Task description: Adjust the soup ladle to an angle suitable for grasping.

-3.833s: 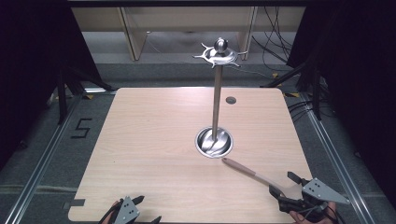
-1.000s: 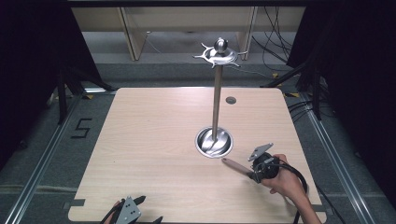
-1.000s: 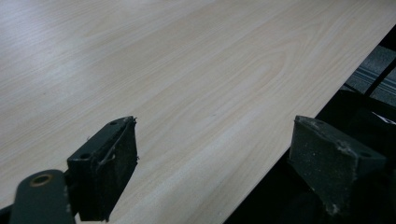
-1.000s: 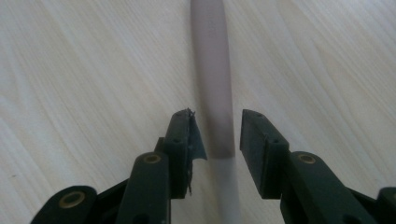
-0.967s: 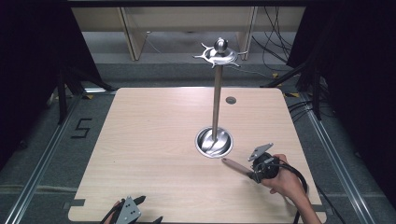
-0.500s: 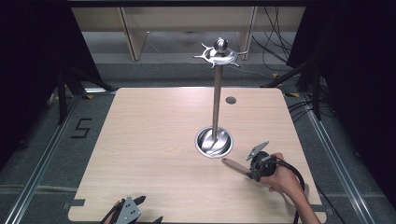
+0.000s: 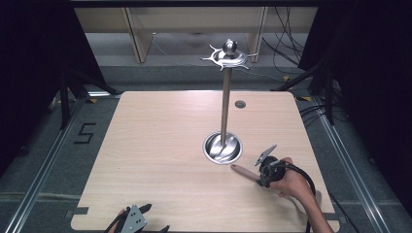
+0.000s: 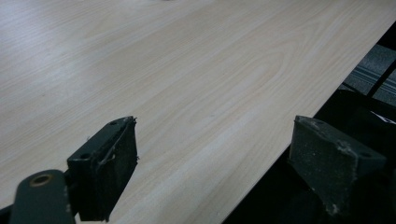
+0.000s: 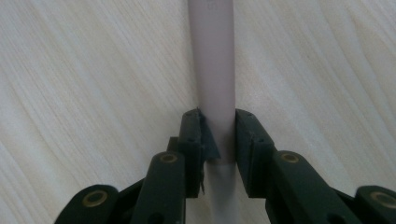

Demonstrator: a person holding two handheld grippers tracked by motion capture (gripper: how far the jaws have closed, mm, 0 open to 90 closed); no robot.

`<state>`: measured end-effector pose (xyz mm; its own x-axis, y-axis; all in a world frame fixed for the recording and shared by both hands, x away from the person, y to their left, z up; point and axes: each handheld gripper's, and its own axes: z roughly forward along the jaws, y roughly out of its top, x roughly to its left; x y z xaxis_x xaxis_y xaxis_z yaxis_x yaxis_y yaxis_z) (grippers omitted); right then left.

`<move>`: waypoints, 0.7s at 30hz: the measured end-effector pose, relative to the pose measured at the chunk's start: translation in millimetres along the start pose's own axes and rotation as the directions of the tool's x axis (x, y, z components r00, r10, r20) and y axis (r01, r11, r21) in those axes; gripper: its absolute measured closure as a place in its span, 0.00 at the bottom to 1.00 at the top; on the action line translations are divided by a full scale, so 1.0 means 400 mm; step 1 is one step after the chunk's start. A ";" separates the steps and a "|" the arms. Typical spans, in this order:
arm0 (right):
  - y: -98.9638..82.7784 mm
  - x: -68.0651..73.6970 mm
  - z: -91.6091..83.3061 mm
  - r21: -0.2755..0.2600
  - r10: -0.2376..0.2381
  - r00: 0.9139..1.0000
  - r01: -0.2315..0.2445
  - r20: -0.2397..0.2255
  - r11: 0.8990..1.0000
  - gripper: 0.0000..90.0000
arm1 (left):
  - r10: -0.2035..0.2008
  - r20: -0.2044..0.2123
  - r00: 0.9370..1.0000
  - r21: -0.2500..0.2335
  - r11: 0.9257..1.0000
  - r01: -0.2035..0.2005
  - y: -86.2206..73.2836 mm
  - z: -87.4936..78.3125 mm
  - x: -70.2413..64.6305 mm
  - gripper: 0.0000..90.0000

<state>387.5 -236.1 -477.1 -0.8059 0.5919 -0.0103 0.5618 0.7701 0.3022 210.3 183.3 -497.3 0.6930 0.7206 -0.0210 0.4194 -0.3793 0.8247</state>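
- Gripping a pale rod (image 9: 212, 70), the right gripper (image 9: 219, 135) has both jaws pressed against the rod's sides; the rod lies flat on the table (image 9: 70, 70) and runs straight ahead out of the top of the right gripper view.
- In the high view the same rod (image 7: 243, 171) looks pinkish-brown and lies on the table's (image 7: 155, 145) right front part, one end pointing toward the stand's dish (image 7: 222, 148) and stopping just short of it.
- The right gripper (image 7: 266, 175) sits at the rod's other end, held by the right hand (image 7: 291, 182), with its cable (image 7: 303, 174) looping over the wrist.
- The stand (image 7: 226, 97) rises upright from its round metal dish near the table centre and carries a ring of hooks (image 7: 228, 56) under a ball at the top.
- The left gripper (image 8: 215, 163) rests at the table's front edge with its jaws wide apart and nothing between them; in the high view it (image 7: 133, 219) lies at the front left.
- A small dark hole (image 7: 240, 104) marks the tabletop behind the stand.
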 end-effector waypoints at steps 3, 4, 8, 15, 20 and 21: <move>0.007 0.005 0.001 0.022 -0.022 1.000 0.022 0.011 1.000 0.83 | -0.001 -0.001 1.000 -0.004 1.000 0.001 0.000 0.002 0.001 0.16; 0.009 0.008 0.000 0.033 -0.020 1.000 0.019 0.016 0.999 0.83 | -0.005 0.000 1.000 -0.011 1.000 0.005 -0.001 0.003 0.000 0.16; 0.012 0.013 0.000 0.045 -0.056 0.998 0.055 0.029 0.997 0.84 | -0.006 0.003 1.000 -0.003 1.000 0.006 -0.001 0.000 0.000 0.16; 0.009 0.019 -0.023 0.007 -0.091 0.993 0.091 0.071 0.996 0.84 | -0.005 0.001 1.000 -0.005 1.000 0.005 -0.002 0.001 0.003 0.16; -0.005 0.019 -0.065 -0.085 -0.098 0.994 0.102 0.050 0.991 0.84 | 0.010 0.000 1.000 0.019 1.000 -0.010 -0.001 -0.002 0.008 0.16; -0.010 0.019 -0.074 -0.095 -0.086 0.995 0.091 0.053 0.991 0.84 | 0.006 -0.004 1.000 0.006 1.000 -0.006 -0.002 -0.001 0.006 0.16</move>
<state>373.6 -241.5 -450.3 -0.8403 0.5351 -0.0871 0.4659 0.7949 0.3888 211.3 185.5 -497.7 0.6930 0.7208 -0.0140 0.4188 -0.3867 0.8217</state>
